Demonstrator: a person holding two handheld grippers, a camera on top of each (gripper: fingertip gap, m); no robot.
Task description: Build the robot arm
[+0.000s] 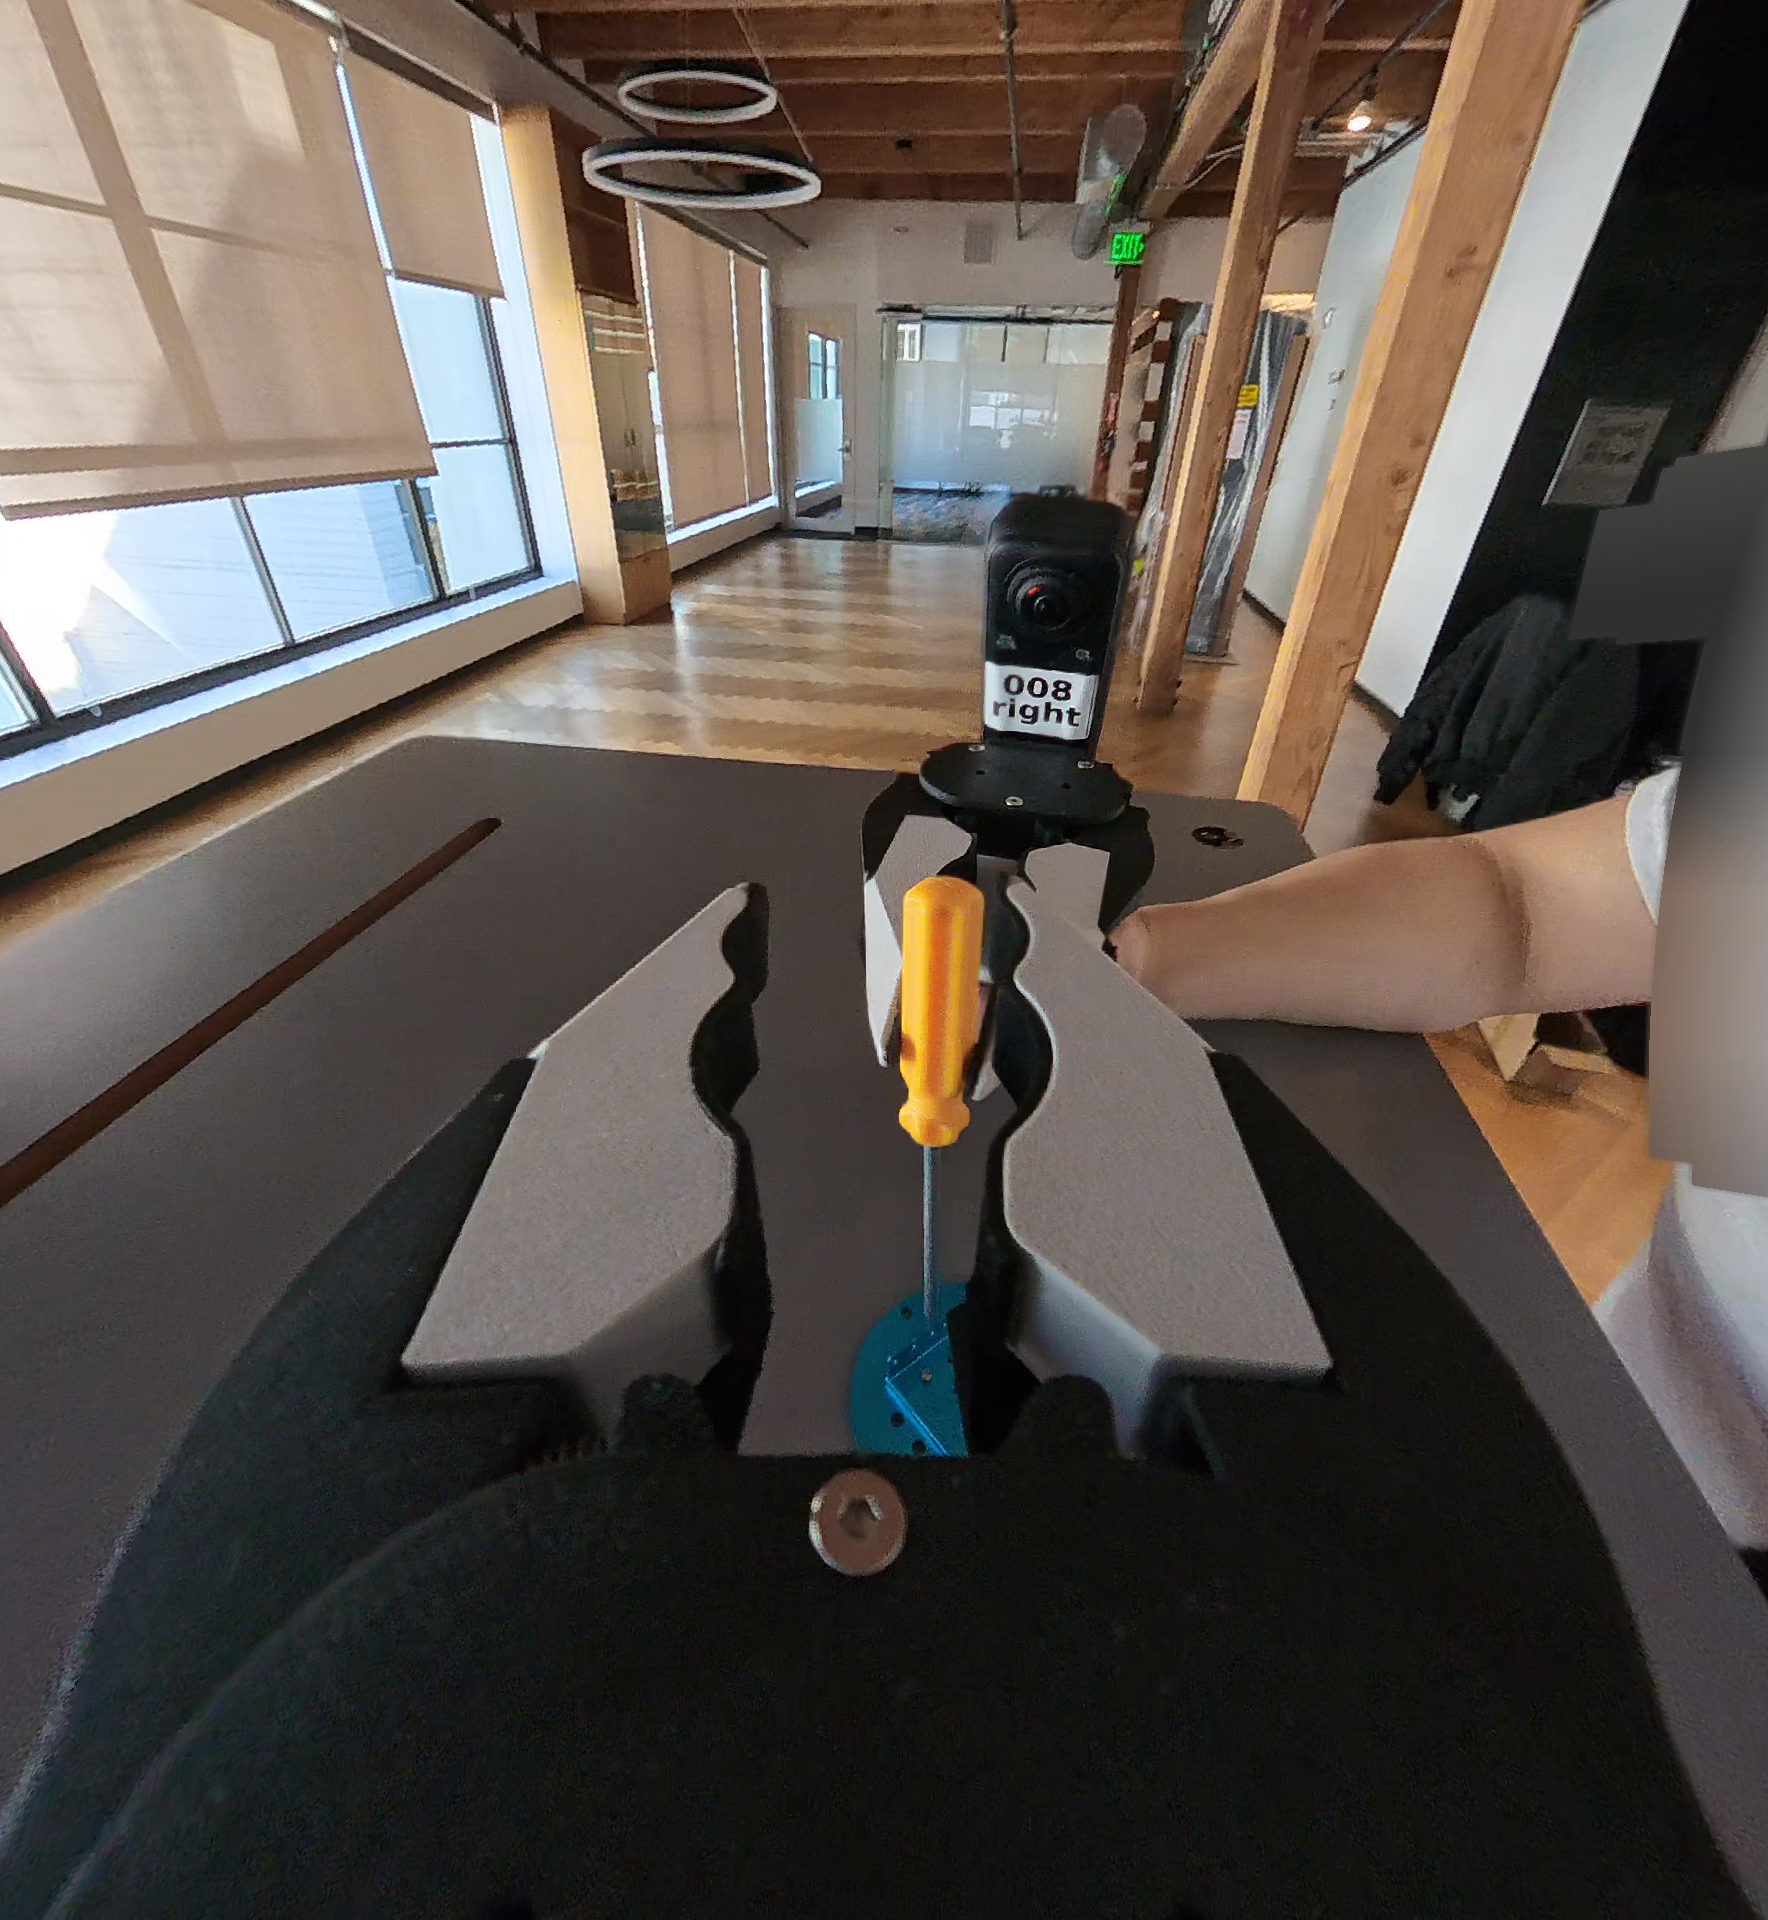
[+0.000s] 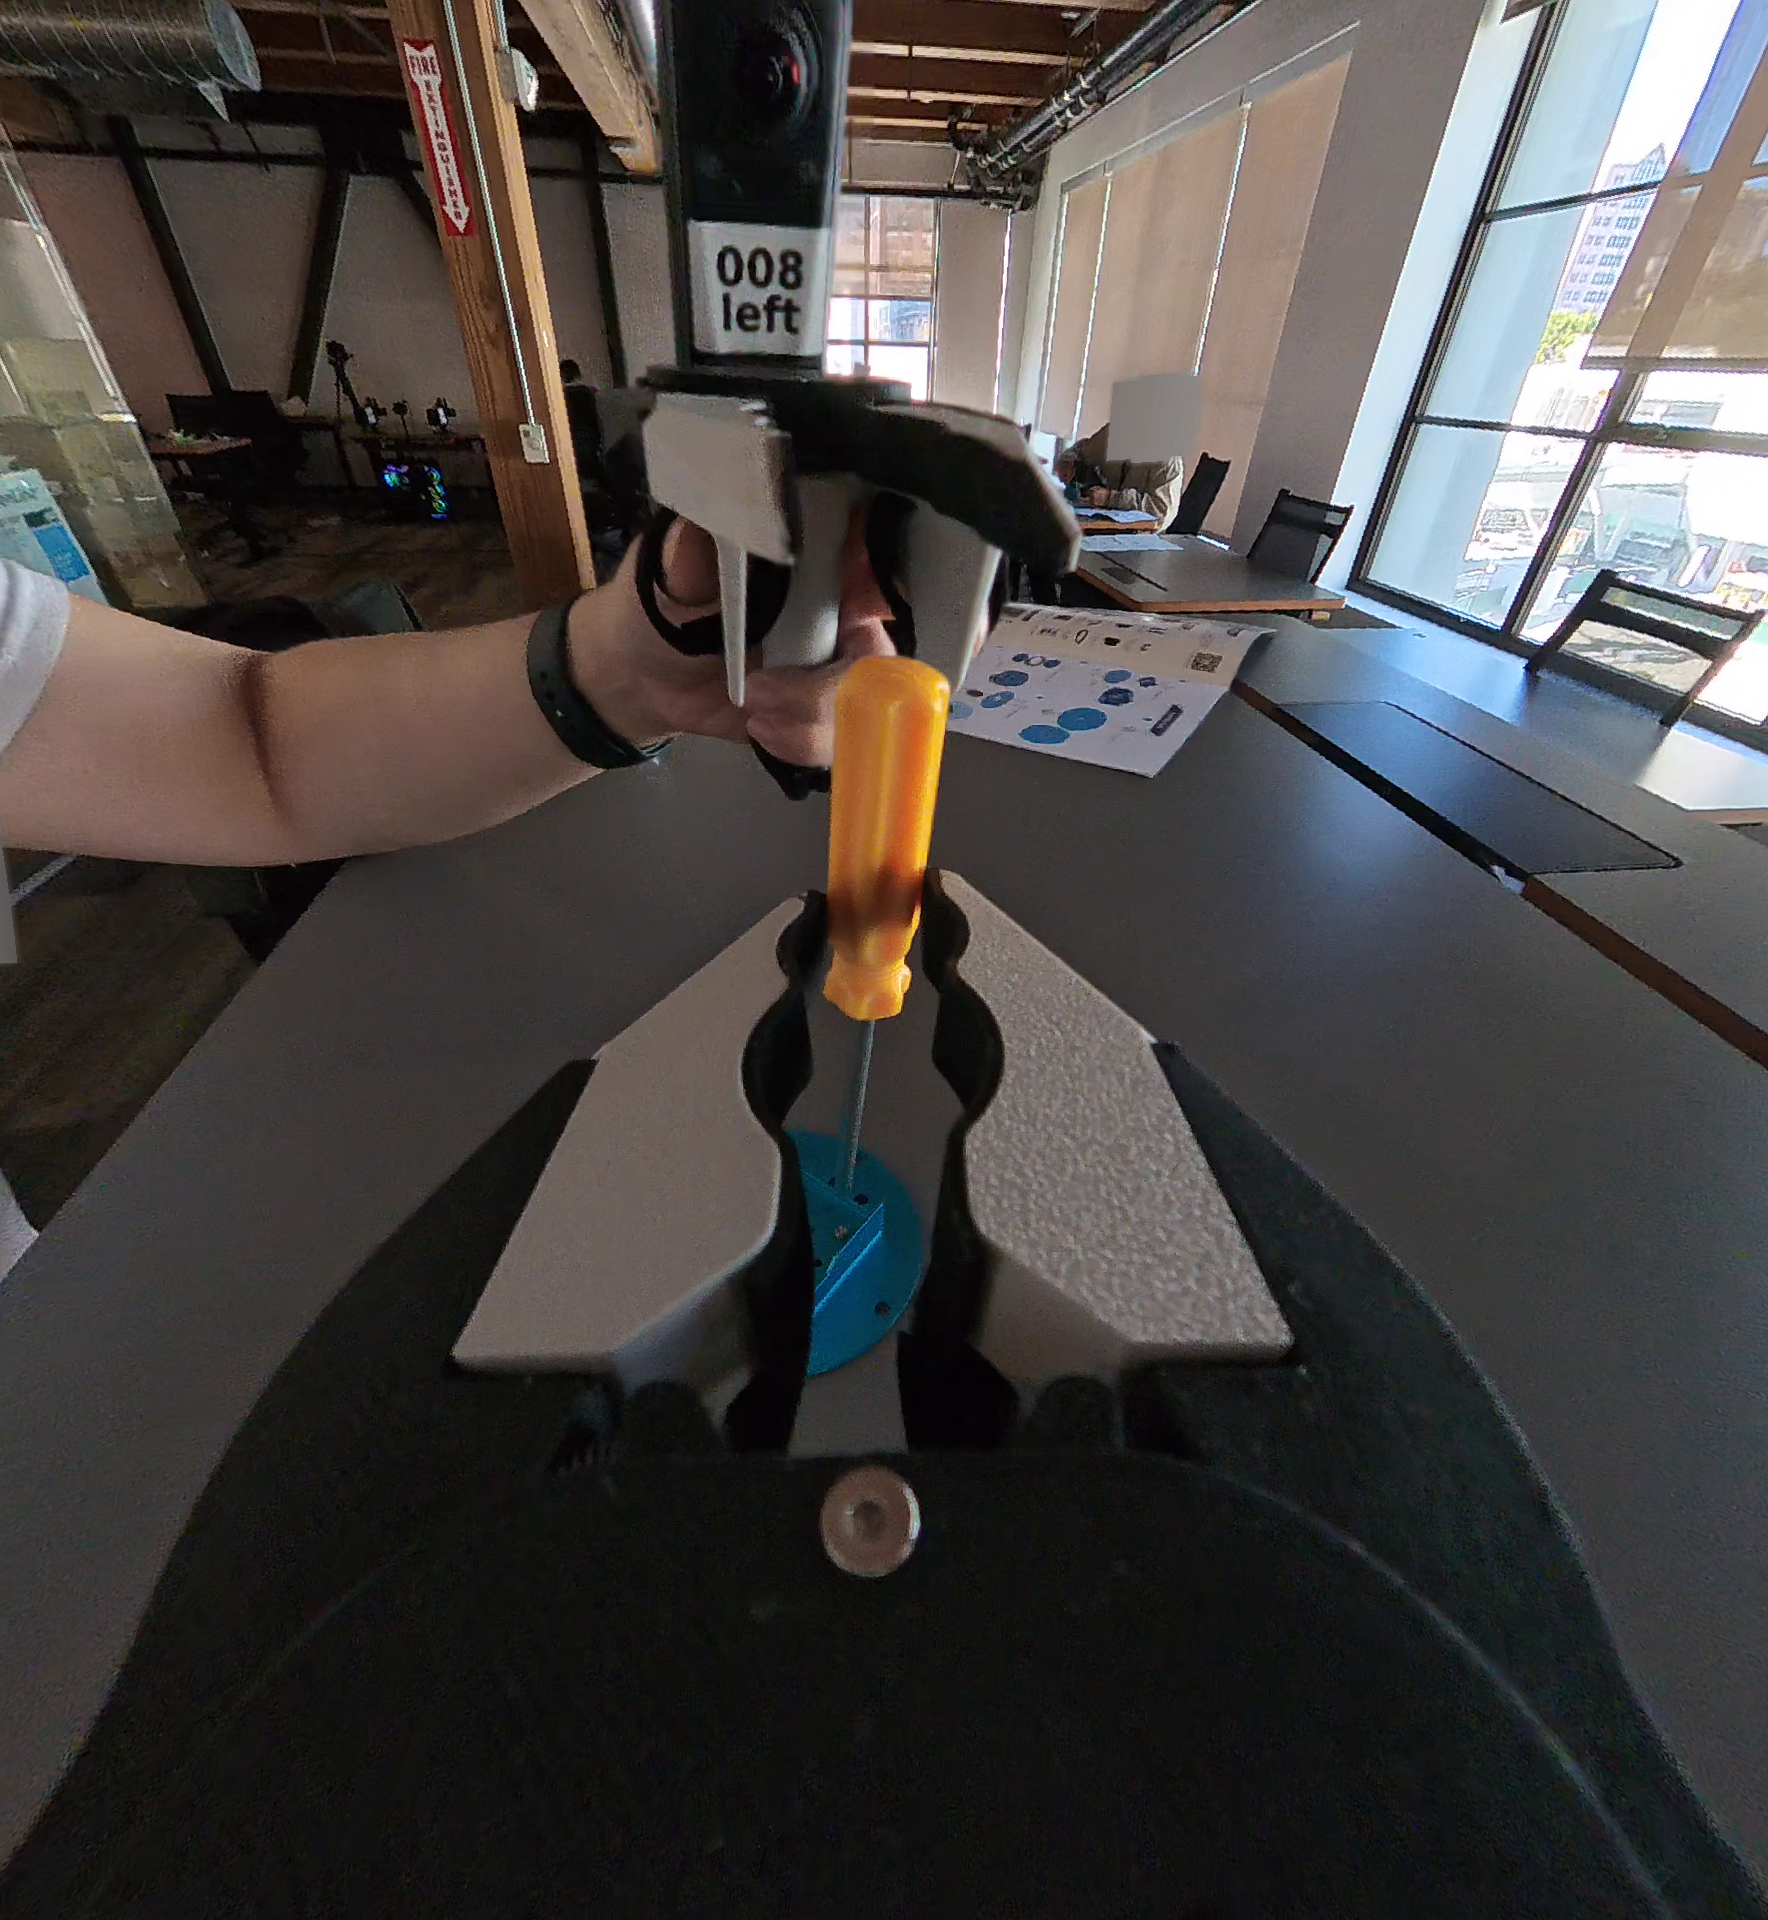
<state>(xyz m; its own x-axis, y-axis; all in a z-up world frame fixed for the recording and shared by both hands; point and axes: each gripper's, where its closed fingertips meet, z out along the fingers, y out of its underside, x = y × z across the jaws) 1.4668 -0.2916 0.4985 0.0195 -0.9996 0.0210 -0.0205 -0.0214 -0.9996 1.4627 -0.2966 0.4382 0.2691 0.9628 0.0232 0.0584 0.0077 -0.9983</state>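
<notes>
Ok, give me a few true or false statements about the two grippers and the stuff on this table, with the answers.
1. The right gripper is shut on the orange screwdriver. True.
2. The screwdriver lies flat on the table. False: it stands upright, tip on the blue round plate.
3. The left gripper is clamped on the blue plate. False: its jaws stand open, holding nothing.
4. A printed sheet lies on the table. True.

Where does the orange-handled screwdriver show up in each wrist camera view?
Left wrist view: screwdriver upright at centre, beyond the left gripper's fingers.
Right wrist view: screwdriver upright at centre, handle clamped between the right gripper's fingertips.
Shared landmark: the blue round part under its tip.
</notes>
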